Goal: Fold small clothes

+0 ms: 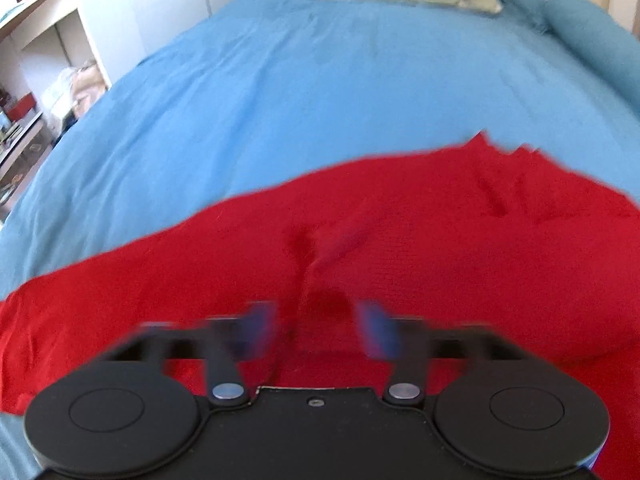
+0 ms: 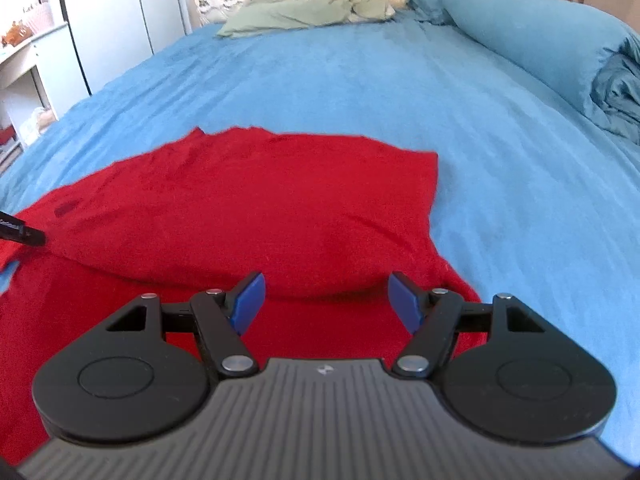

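Tongs tilted down, spread over garment

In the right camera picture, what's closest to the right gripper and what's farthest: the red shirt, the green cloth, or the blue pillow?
From the right gripper:
1. Red shirt, right under and ahead of the fingers.
2. Blue pillow, far right, higher up the bed.
3. Green cloth, by the headboard, left of the pillow.

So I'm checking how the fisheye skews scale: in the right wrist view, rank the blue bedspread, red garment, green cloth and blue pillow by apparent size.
1. blue bedspread
2. red garment, enlarged by nearness
3. blue pillow
4. green cloth
The last two look close; distance makes their order unsure.
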Motion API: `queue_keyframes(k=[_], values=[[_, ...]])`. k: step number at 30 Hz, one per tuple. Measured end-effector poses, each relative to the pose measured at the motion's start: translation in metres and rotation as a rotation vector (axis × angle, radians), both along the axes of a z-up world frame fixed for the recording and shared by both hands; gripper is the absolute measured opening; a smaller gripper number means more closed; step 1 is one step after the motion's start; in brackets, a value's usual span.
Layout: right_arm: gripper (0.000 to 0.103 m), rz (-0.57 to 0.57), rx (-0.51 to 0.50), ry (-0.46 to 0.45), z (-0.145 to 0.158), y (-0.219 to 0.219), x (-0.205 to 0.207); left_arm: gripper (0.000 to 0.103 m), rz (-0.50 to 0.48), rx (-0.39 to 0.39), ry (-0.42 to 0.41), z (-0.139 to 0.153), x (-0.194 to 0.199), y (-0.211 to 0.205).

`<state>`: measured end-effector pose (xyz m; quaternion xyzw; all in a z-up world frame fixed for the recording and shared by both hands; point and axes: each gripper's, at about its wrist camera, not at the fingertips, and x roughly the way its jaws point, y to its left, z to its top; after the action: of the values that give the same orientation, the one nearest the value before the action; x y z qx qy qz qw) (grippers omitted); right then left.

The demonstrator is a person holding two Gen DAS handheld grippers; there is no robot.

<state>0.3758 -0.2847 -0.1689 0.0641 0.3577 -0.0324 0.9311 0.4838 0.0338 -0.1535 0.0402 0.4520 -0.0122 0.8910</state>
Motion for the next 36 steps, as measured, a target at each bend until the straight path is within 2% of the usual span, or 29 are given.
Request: queue_keyframes(k=[1,3,5,8,10,11,14,17,20,24,27,32,34,36], values=[[0.084,0.006,0.000,-0.011,0.001,0.000,0.003,0.087,-0.015,-0.009,-0.035,0.005,-0.003,-0.006],[0.084,0.018,-0.007,-0.028,0.000,-0.001,0.013,0.087,-0.042,-0.006,-0.057,0.011,0.000,-0.018],[0.084,0.022,-0.012,-0.039,-0.004,-0.004,0.022,0.087,-0.062,-0.025,-0.051,0.011,0.004,-0.030],[0.083,-0.022,-0.021,0.026,-0.021,-0.016,0.030,0.087,-0.091,-0.073,-0.028,0.008,0.009,-0.048],[0.083,-0.054,0.019,0.030,-0.031,-0.032,0.020,0.087,-0.124,-0.114,-0.015,0.007,0.011,-0.062],[0.083,-0.052,0.038,0.019,-0.032,-0.036,0.016,0.087,-0.146,-0.130,-0.013,0.007,0.013,-0.069],[0.084,-0.016,0.000,0.030,-0.026,-0.033,0.013,0.087,-0.240,-0.171,-0.010,0.012,0.016,-0.108],[0.087,-0.014,0.047,-0.042,-0.011,-0.036,0.010,0.089,-0.324,-0.165,-0.016,0.014,0.020,-0.146],[0.086,0.027,0.034,-0.062,-0.012,-0.036,0.026,0.089,-0.336,-0.139,-0.012,0.007,0.028,-0.169],[0.087,0.072,0.040,-0.013,-0.035,-0.046,0.051,0.089,-0.278,-0.152,0.021,-0.002,0.027,-0.156],[0.087,0.103,0.035,-0.013,-0.033,-0.048,0.049,0.089,-0.226,-0.127,0.032,-0.004,0.024,-0.130],[0.087,0.174,-0.029,-0.021,-0.020,-0.032,0.040,0.089,-0.132,-0.065,-0.028,-0.005,0.037,-0.076],[0.087,0.163,-0.030,-0.009,-0.025,-0.029,0.038,0.091,-0.101,-0.071,-0.052,-0.010,0.045,-0.058],[0.088,0.137,-0.023,0.000,-0.030,-0.027,0.039,0.094,-0.075,-0.088,-0.036,-0.022,0.055,-0.041]])
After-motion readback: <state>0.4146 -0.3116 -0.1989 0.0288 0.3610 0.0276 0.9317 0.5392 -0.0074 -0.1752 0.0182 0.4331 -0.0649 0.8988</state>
